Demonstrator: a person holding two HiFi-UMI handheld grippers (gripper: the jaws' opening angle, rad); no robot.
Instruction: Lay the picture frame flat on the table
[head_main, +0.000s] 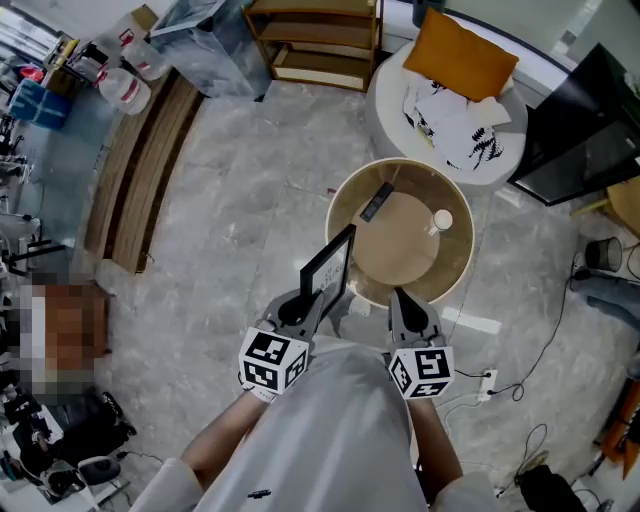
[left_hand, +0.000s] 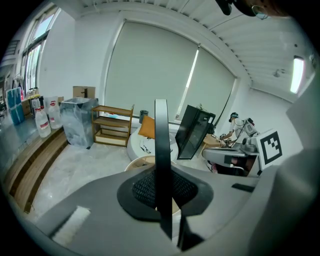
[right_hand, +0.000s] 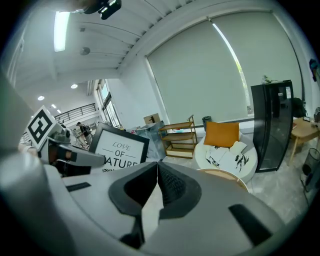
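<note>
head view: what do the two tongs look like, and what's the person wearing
The left tongs and right tongs are smooth grey plastic wedges, each carrying a white cube with black square markers. Their inner pads are black and ribbed. No cables show. The person wears a light grey top.

Lab staged as lounge: round table (head_main: 336, 218), cushioned white seat (head_main: 390, 95) and wooden shelf (head_main: 315, 40) are set among floor cables (head_main: 548, 345) and cluttered equipment benches (head_main: 30, 100).

Bright, even daylight comes through the blind (left_hand: 145, 75); a ceiling lamp (right_hand: 61, 30) glares. Both gripper views bulge (fisheye, black corners), with soft near foreground. Head view is sharp; shadows faint.
</note>
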